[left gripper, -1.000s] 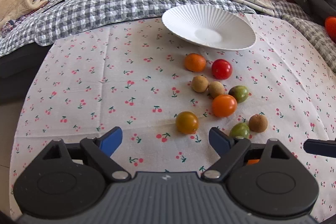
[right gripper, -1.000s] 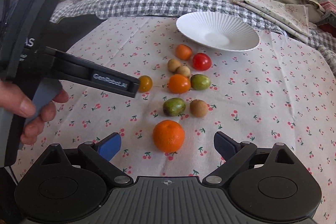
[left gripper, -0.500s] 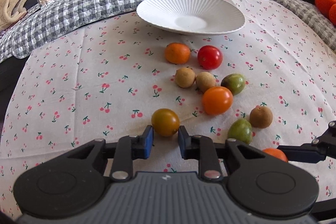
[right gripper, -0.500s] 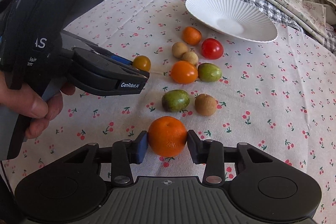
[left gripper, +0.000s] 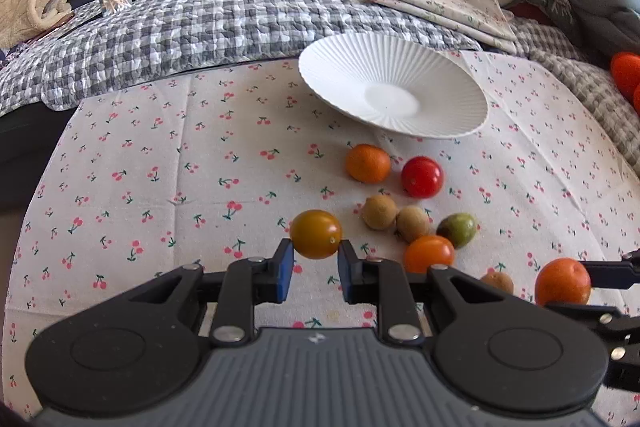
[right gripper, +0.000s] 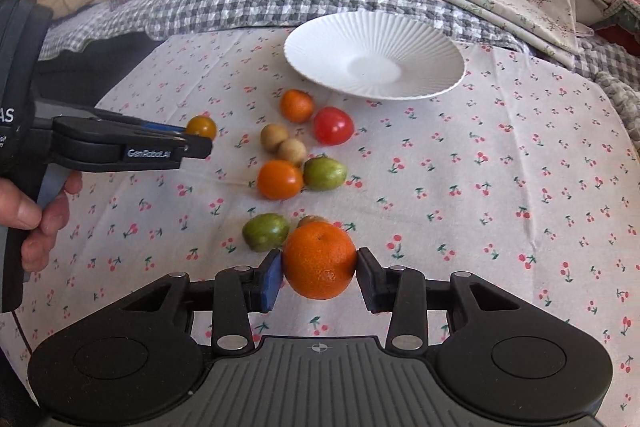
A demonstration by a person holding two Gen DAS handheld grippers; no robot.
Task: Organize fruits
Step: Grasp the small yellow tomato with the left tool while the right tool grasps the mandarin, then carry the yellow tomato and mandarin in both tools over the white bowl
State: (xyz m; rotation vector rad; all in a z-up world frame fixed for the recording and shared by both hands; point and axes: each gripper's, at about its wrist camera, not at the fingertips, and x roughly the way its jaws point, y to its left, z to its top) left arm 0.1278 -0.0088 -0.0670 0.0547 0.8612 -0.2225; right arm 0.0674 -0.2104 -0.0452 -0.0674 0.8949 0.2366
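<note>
Between the blue pads of the left gripper (left gripper: 316, 261), a yellow-brown tomato (left gripper: 316, 239) sits clamped, lifted off the cherry-print cloth (left gripper: 160, 187). At the right gripper (right gripper: 319, 275), the pads pinch a large orange (right gripper: 319, 259) by its sides. Both sets of jaws have just closed on their fruit. Beyond them, the white fluted plate (left gripper: 360, 67) lies far and somewhat right of the left jaws, and almost straight ahead of the right ones, so the right hand looks the better lined up for a drop. Loose fruit lies between grippers and plate: green ones, brown ones, an orange tomato, a small tangerine (right gripper: 296, 105), a red tomato (right gripper: 333, 125). One brown fruit is mostly hidden behind the held orange. Red shapes at the left view's right edge are cut off and unclear.
</note>
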